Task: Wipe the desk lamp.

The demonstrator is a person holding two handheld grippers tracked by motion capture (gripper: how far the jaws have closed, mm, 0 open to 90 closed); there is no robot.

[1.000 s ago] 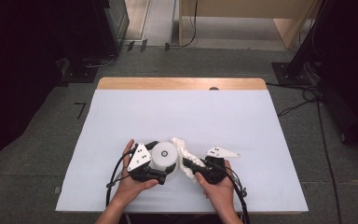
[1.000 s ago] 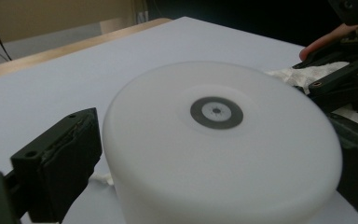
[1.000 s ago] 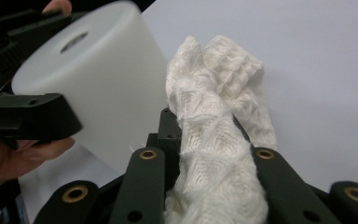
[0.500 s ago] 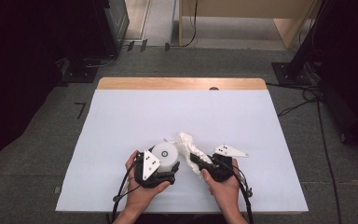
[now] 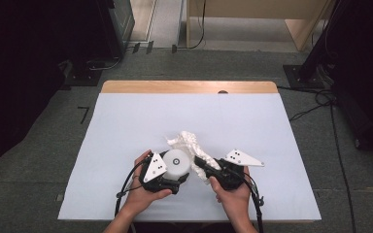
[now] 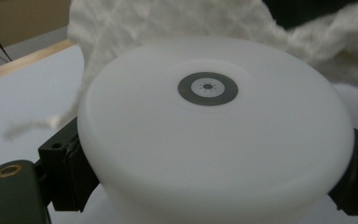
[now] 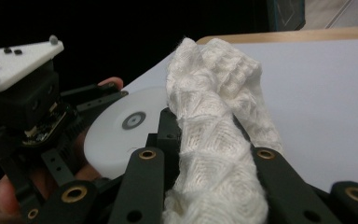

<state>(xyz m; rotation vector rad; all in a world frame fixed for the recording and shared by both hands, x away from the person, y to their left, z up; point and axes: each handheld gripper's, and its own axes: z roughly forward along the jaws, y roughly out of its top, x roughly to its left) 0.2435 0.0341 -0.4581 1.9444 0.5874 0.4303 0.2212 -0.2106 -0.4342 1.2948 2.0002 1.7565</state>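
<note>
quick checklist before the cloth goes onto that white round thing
1. White round disc clamped between the left gripper jaws: ok.
2. White cloth pinched in the right gripper jaws: ok.
3. Disc's top face with the grey ring mark turned up and uncovered: ok.
4. Cloth close beside the disc, bunched behind it: ok.
5. Cloth spread flat enough to wipe: not ok, it is crumpled.
6. Disc lifted off the white table: cannot tell.
</note>
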